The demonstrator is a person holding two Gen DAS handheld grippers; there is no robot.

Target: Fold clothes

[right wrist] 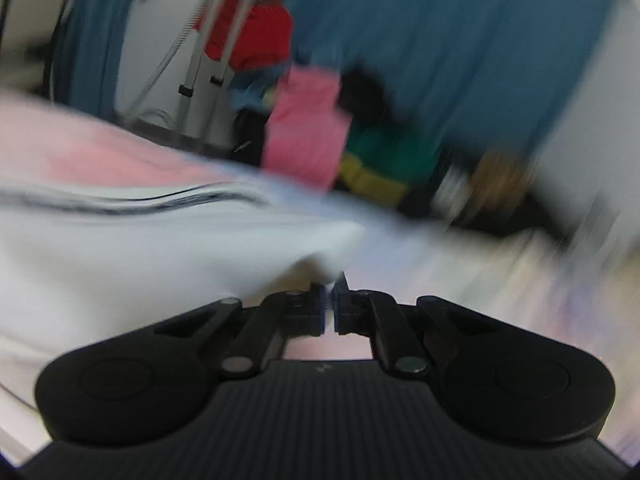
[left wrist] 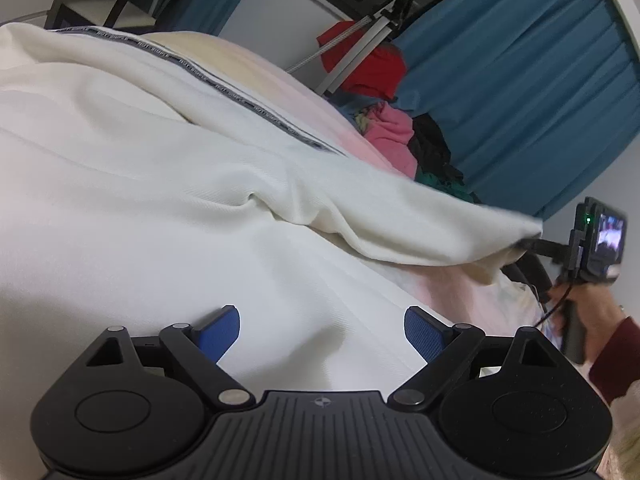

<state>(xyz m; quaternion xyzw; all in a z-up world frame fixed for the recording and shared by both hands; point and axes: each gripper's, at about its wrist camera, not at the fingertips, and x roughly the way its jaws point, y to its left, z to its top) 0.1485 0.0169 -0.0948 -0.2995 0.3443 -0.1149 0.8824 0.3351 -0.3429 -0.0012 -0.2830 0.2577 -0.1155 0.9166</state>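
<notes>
Jaws spread wide on the left gripper (left wrist: 322,330), its two blue pads (left wrist: 219,333) standing well apart with nothing pinched between them. Beneath and ahead of them spreads the white garment (left wrist: 160,184), filling most of the left wrist view; the pads hover just over its cloth, and whether they touch it I cannot tell. A grey lettered band (left wrist: 224,88) runs along the garment from upper left down toward the middle, and that is the way the long axis goes: diagonally away from the jaws. The garment lies on a pale pink sheet (left wrist: 320,120). Over on the right, one corner of the white cloth is drawn out to a lifted point, and there the right gripper (left wrist: 532,242) has it, a hand (left wrist: 588,312) in a dark red sleeve (left wrist: 616,356) on the handle. Behind sits a heap of clothes (left wrist: 400,136), red, pink, black and green, before a blue curtain (left wrist: 520,80).

Now the right wrist view, heavily blurred. Here the jaws are pressed together, the right gripper (right wrist: 331,300) nipping the tip of the white garment (right wrist: 140,248) right between its pads. The cloth fans out from that pinch leftward and away, its dark band (right wrist: 120,200) streaking across the left side. The pink garment (right wrist: 304,136) from the heap and the blue curtain (right wrist: 440,40) stand beyond.
</notes>
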